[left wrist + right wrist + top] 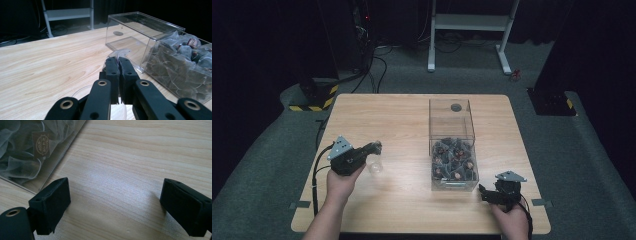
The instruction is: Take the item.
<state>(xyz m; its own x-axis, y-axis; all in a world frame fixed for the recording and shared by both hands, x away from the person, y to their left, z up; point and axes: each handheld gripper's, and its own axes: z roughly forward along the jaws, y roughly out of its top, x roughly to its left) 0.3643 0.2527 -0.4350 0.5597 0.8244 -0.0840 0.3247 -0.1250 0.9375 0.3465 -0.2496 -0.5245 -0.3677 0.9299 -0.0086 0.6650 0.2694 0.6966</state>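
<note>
Clear plastic cup: small, transparent, thin-walled; rim edge pinched between the left jaws, seen in the left gripper view as a clear curved wall rising just past the jaw tips and a rounded outline below them.
Cup position: left half of the table, nearer the front edge than the back, well apart from the box.
Left gripper: held in the person's left hand; jaws drawn nearly together, narrow, clamped on the cup's wall; tips aim toward the table's right side.
Cup relative to left gripper: at the jaw tips, touching both pads, body hanging just below and beyond them.
Clear box: transparent rectangular case on the right half of the table, long axis running front to back; back part bare, front part filled.
Box contents: mesh tea bags with dark paper tags, heaped at the front end.
Right gripper: held in the right hand near the front right corner of the table, just beside the box's front right corner; jaws spread wide, nothing between them but bare wood.
Cup relative to right gripper: well apart, the box's front end between them.
</note>
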